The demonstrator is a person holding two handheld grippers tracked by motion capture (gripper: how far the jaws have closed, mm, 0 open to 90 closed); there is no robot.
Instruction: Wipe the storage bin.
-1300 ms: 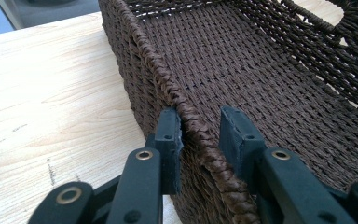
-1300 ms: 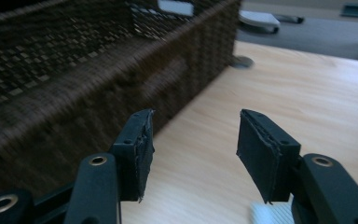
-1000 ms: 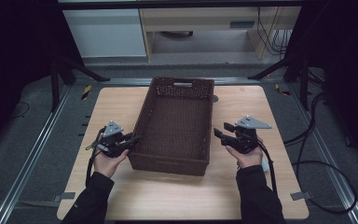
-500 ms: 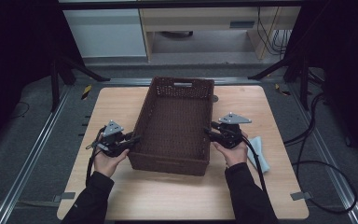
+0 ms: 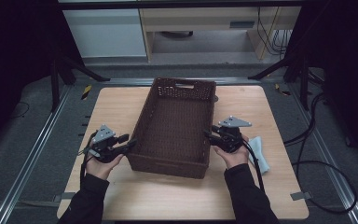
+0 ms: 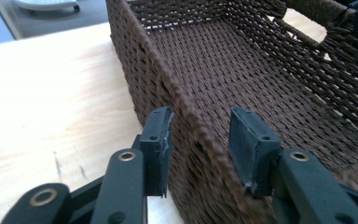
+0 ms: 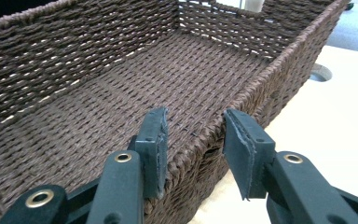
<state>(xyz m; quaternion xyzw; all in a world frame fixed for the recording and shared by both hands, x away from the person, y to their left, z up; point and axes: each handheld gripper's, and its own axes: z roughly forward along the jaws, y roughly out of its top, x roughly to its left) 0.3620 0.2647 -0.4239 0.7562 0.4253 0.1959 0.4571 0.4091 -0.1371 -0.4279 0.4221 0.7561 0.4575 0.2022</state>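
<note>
So the brown wicker basket [image 5: 175, 126] sits lengthwise btwn the two grippers, long axis running away from the person, handle cutouts on the short ends. It's empty afaict.

Left gripper [image 5: 129, 143] is at the basket's left long wall, near the close corner. In the left gripper view the rim [image 6: 186, 112] runs straight up btwn the two pads: one pad outside over the wooden table [image 6: 51, 93], the other inside over the woven floor. Jaws have just been opening, now abt halfway, with a visible gap each side of the wall, so not clamped.

Right gripper [image 5: 209, 135] mirrors it on the right long wall, also toward the near end. In the right gripper view the rim [image 7: 200, 128] is btwn the pads, inner pad looks close to or maybe brushing the weave, outer pad clearly apart. Jaws have just been closing, roughly half open too, no real grip imo.

Key thing: both walls lie dead ahead of each gripper and already inside the jaws, both hands equally near. Next move prob just needs a squeeze on each side, no reaching. There's a pale cloth [image 5: 260, 150] just outside the right hand, not involved.
</note>
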